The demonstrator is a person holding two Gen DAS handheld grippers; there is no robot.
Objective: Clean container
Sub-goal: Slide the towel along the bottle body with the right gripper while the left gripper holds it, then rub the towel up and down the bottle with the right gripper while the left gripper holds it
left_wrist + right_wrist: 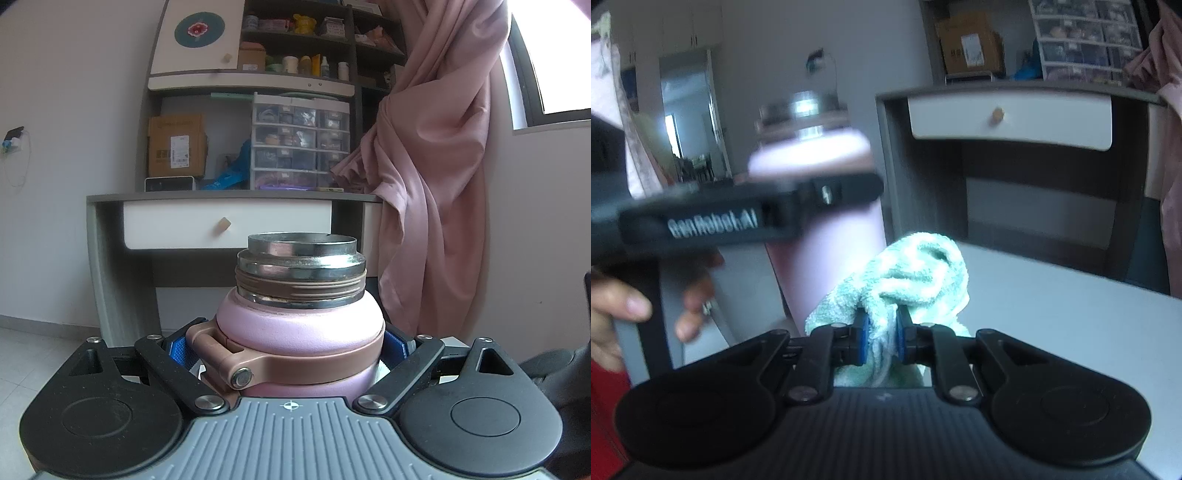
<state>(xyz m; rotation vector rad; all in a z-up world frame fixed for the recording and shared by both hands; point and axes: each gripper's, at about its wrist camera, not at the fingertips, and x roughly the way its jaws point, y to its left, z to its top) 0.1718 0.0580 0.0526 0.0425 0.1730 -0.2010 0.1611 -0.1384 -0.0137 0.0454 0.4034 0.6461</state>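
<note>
**Flask held in one gripper, cloth held in the other**

The left gripper [291,350] is clamping the pink flask [301,328] just below its shoulder, with the blue pads [179,349] pressing on both sides. The flask is standing upright in the air, its lidless steel mouth [301,245] showing at 12 o'clock. The right gripper [881,334] is pinching a bunched green cloth [916,269], jaws narrow; the cloth is sitting at 5 o'clock of the flask [812,162] in the right wrist view, just beside its lower wall, though whether the two are touching is unclear because of blur.

The flask is judged rigid, smooth-coated and likely slippery when wet; the band with the hinged handle [221,354] is offering the surest hold. The cloth is soft and is folding freely.

A white table [1052,314] is lying beneath the cloth. A desk with a drawer [225,225] and a pink curtain [436,166] are standing well behind, obstructing nothing. A hand [620,306] is holding the left gripper's handle at 9 o'clock.
</note>
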